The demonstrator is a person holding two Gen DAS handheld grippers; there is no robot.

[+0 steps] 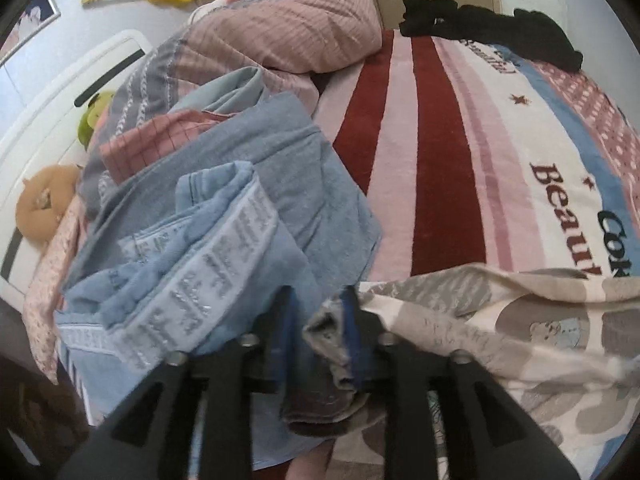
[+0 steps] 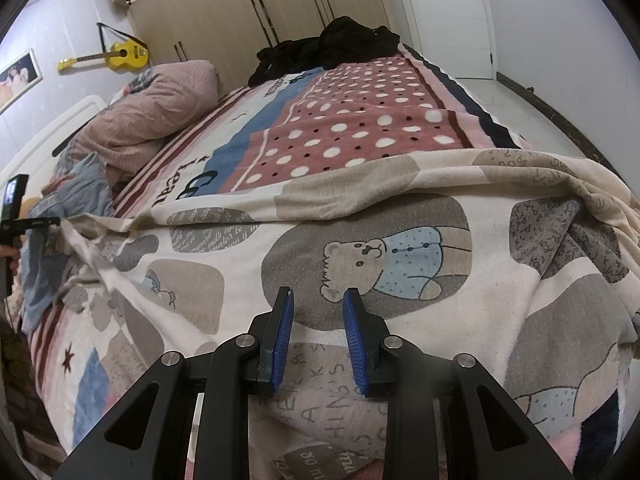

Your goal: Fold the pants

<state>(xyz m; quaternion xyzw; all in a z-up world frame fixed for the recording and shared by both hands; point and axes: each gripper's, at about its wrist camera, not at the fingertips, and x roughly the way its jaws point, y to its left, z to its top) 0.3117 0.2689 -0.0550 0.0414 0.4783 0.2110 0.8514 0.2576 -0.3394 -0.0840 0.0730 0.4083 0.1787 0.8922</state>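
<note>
Left and right wrist views. The pants [image 2: 360,248] — cream fabric printed with grey patches and bears — lie spread across the near end of the bed [image 2: 360,128], on top of its striped and dotted blanket. The step in hand appears to be an early one: one end of the garment is gripped and drawn out, with no fold visible yet.

The left gripper [image 1: 320,320] has its fingers closed narrowly on a bunched grey edge of the pants at their left end, beside a heap of blue towels [image 1: 208,240]; from the right wrist view the fabric runs taut toward it.

The right gripper [image 2: 318,312] hovers low over the middle of the garment, its blue-padded fingers [image 2: 282,336] moderately apart and holding nothing — whether they touch the cloth cannot be told.

The next move likely calls for the right fingers to take an edge, so both ends can be lifted and laid over evenly.
</note>
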